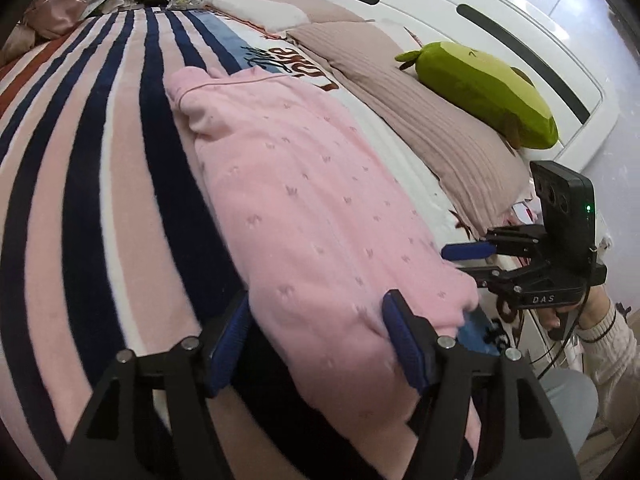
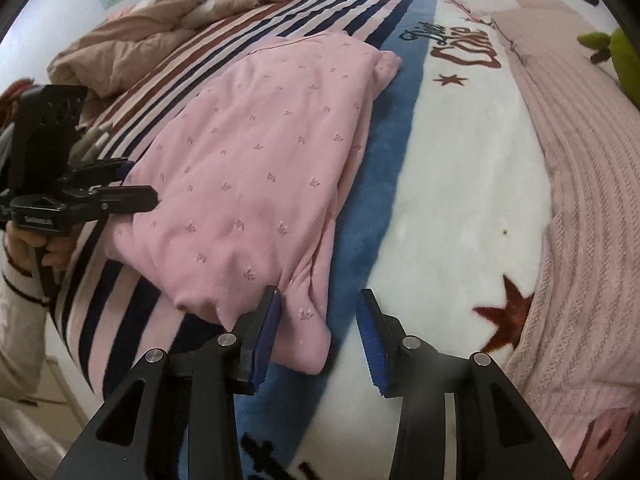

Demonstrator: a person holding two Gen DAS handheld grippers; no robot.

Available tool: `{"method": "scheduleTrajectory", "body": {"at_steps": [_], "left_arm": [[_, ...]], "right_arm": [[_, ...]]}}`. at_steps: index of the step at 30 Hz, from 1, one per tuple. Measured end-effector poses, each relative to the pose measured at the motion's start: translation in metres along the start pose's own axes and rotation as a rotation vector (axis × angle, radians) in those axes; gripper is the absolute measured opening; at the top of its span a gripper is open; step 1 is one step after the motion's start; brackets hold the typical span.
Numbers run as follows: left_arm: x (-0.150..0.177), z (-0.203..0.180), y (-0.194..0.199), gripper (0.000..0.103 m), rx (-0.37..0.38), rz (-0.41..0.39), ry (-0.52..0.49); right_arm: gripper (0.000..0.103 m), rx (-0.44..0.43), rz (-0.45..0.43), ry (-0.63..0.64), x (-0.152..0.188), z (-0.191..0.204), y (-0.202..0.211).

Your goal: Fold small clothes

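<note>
A pink garment with small embroidered motifs (image 1: 312,208) lies folded lengthwise on the striped blanket (image 1: 80,160); it also shows in the right wrist view (image 2: 256,168). My left gripper (image 1: 320,340) is open, its blue-padded fingers astride the garment's near edge. My right gripper (image 2: 318,336) is open, its fingers astride the garment's near corner. Each gripper shows in the other's view, the right one (image 1: 472,258) at the garment's right corner, the left one (image 2: 132,184) at its left edge.
A green plush toy (image 1: 484,92) lies on a ribbed pink pillow (image 1: 432,132) by the white headboard (image 1: 460,12). A crumpled beige duvet (image 2: 132,48) and piled clothes lie at the bed's far side. The blanket's white and blue part (image 2: 452,184) lies right of the garment.
</note>
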State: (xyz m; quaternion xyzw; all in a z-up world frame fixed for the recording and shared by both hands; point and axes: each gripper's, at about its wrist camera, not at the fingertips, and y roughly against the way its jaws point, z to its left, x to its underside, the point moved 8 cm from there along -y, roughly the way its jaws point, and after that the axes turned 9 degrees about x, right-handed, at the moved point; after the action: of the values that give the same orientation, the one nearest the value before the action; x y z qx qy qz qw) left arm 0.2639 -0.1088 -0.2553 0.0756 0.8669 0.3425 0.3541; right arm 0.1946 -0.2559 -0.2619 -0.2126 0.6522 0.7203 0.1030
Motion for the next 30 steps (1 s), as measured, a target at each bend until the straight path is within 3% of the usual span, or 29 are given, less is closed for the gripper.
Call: {"method": "scheduleTrajectory", "body": {"at_steps": [3, 5, 8, 12, 13, 15, 18, 19, 22, 25, 30], "left_arm": [[-0.007, 0.001, 0.006, 0.063, -0.001, -0.025, 0.018], [-0.020, 0.006, 0.014, 0.063, 0.015, -0.066, 0.057], [-0.039, 0.019, 0.018, 0.063, 0.029, -0.097, 0.111], [-0.061, 0.034, 0.000, 0.062, 0.009, -0.080, 0.147], [-0.065, 0.039, -0.006, 0.059, -0.002, -0.076, 0.161], [-0.068, 0.049, -0.015, 0.041, -0.016, -0.071, 0.192], [-0.070, 0.053, -0.022, 0.032, -0.005, -0.078, 0.210], [-0.070, 0.053, -0.023, 0.029, -0.006, -0.081, 0.204], [-0.074, 0.047, -0.022, 0.020, -0.021, -0.097, 0.180], [-0.081, 0.035, -0.012, 0.019, -0.036, -0.120, 0.141], [-0.095, 0.002, 0.027, 0.019, -0.059, -0.168, 0.046]], "right_arm": [[0.035, 0.013, -0.002, 0.026, -0.006, 0.002, 0.006], [0.038, -0.004, -0.029, -0.024, -0.019, -0.002, 0.013], [0.055, -0.056, -0.069, -0.111, -0.045, -0.014, 0.014], [0.067, -0.174, -0.093, -0.217, -0.081, -0.021, -0.004], [0.067, -0.191, -0.086, -0.236, -0.089, -0.023, -0.015], [0.068, -0.207, -0.050, -0.245, -0.095, -0.024, -0.034], [0.071, -0.344, 0.027, -0.255, -0.097, -0.012, -0.064], [0.070, -0.355, 0.011, -0.259, -0.099, -0.011, -0.064], [0.019, -0.425, -0.008, -0.281, -0.106, -0.002, -0.065], [0.016, -0.367, -0.043, -0.218, -0.109, 0.013, -0.057], [0.014, -0.367, -0.165, -0.196, -0.125, 0.034, -0.005]]}}
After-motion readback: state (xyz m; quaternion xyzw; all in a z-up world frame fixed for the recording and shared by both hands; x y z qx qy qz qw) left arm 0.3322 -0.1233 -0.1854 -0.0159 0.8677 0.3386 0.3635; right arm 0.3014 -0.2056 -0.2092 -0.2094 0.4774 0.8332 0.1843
